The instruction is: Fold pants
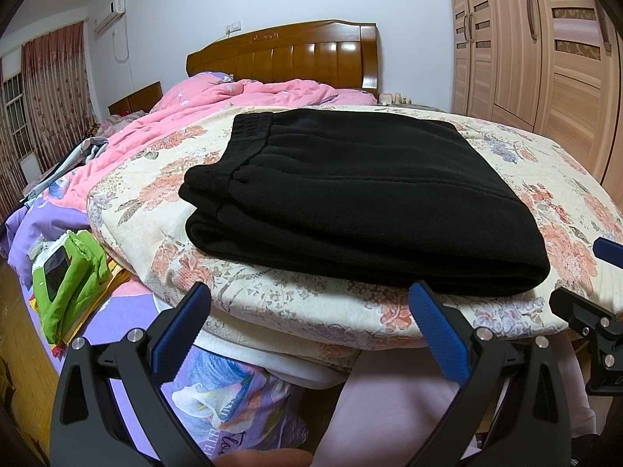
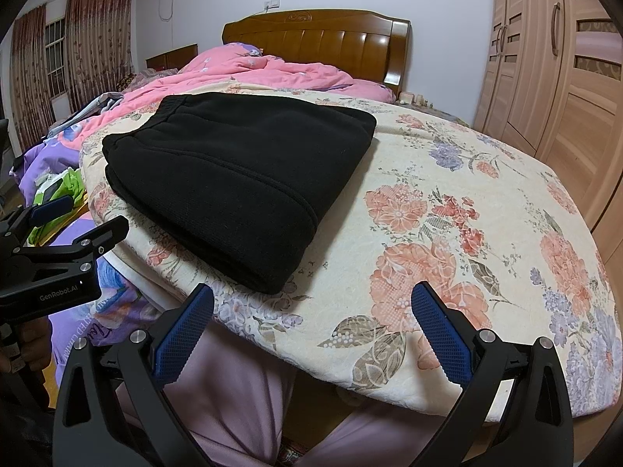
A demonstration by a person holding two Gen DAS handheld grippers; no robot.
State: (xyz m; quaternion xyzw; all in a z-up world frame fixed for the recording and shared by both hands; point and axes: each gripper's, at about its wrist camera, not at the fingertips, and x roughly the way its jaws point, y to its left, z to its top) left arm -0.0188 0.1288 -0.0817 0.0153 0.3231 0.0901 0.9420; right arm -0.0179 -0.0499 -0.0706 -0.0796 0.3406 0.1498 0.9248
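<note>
Black pants (image 1: 358, 194) lie folded into a thick rectangle on a cream floral blanket (image 1: 303, 303), waistband toward the left rear. In the right wrist view the same pants (image 2: 237, 179) sit left of centre on the floral blanket (image 2: 467, 233). My left gripper (image 1: 311, 327) is open just short of the bundle's near edge, holding nothing. My right gripper (image 2: 311, 327) is also open and empty, below the blanket's near edge and to the right of the pants. The left gripper (image 2: 80, 214) shows at the left edge of the right wrist view.
A pink quilt (image 1: 218, 105) is heaped behind the blanket in front of a wooden headboard (image 1: 296, 54). Green cloth items (image 1: 70, 276) lie on a purple sheet at the left. A wooden wardrobe (image 1: 537, 50) fills the right. A person's pale pink trousers (image 2: 241, 408) are below.
</note>
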